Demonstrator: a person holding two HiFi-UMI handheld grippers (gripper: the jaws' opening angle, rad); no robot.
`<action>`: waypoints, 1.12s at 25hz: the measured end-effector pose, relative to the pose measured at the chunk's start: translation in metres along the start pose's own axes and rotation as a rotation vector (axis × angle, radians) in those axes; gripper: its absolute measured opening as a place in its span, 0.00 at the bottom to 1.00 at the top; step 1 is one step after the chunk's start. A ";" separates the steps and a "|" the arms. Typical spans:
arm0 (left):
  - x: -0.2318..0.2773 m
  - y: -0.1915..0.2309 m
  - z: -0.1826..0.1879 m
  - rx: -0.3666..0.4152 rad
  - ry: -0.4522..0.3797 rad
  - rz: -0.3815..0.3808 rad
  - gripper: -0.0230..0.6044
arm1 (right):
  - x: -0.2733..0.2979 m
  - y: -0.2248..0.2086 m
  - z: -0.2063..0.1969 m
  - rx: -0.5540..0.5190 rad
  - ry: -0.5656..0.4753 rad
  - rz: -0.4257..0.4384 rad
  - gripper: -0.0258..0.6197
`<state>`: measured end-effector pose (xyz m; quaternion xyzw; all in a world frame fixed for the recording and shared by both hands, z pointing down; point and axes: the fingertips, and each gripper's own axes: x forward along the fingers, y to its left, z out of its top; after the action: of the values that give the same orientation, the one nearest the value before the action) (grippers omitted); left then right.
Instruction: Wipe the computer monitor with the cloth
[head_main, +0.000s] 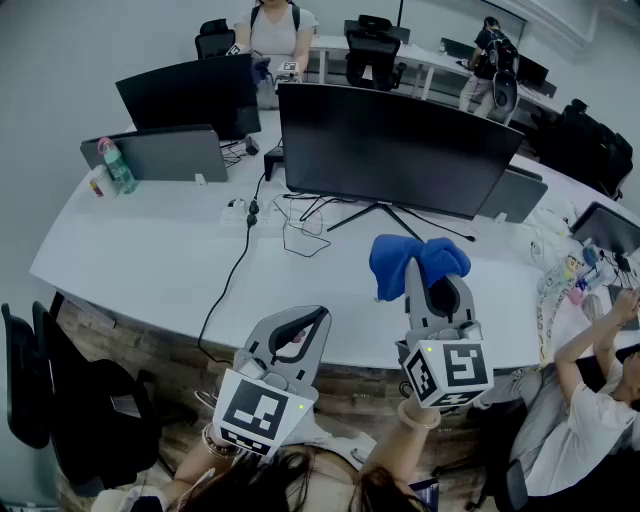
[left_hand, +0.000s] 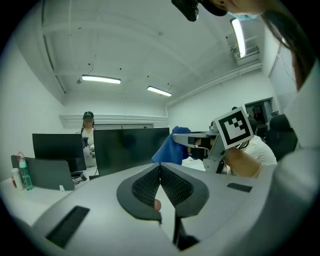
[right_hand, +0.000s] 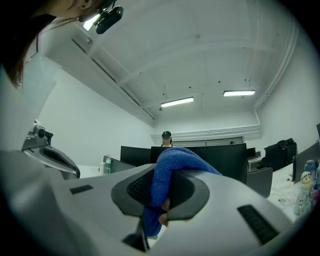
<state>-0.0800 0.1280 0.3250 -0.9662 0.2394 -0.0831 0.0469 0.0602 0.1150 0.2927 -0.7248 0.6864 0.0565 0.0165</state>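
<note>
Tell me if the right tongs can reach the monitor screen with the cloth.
Probably yes: the right tongs hold the cloth facing the monitor, with mostly bare desk between.

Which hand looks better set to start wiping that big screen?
The right gripper: its fingers pinch the blue cloth, held up before the monitor. The left gripper is shut on nothing and sits farther back.

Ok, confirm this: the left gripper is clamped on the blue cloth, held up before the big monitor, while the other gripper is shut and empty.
Wrong side. The right gripper is clamped on the blue cloth, held up before the big monitor, as the right gripper view shows; the left gripper is the one shut and empty.
</note>
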 end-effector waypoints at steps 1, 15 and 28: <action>0.002 0.002 0.000 -0.002 0.002 0.001 0.05 | 0.003 0.000 0.000 0.002 0.000 0.005 0.13; 0.040 0.047 0.001 -0.048 0.024 0.006 0.05 | 0.056 -0.007 0.005 0.039 -0.047 0.048 0.13; 0.067 0.090 0.012 -0.063 0.027 -0.009 0.05 | 0.112 0.001 0.019 0.026 -0.050 0.085 0.13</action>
<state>-0.0608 0.0180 0.3107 -0.9671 0.2380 -0.0885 0.0129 0.0634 0.0060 0.2622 -0.6931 0.7166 0.0662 0.0404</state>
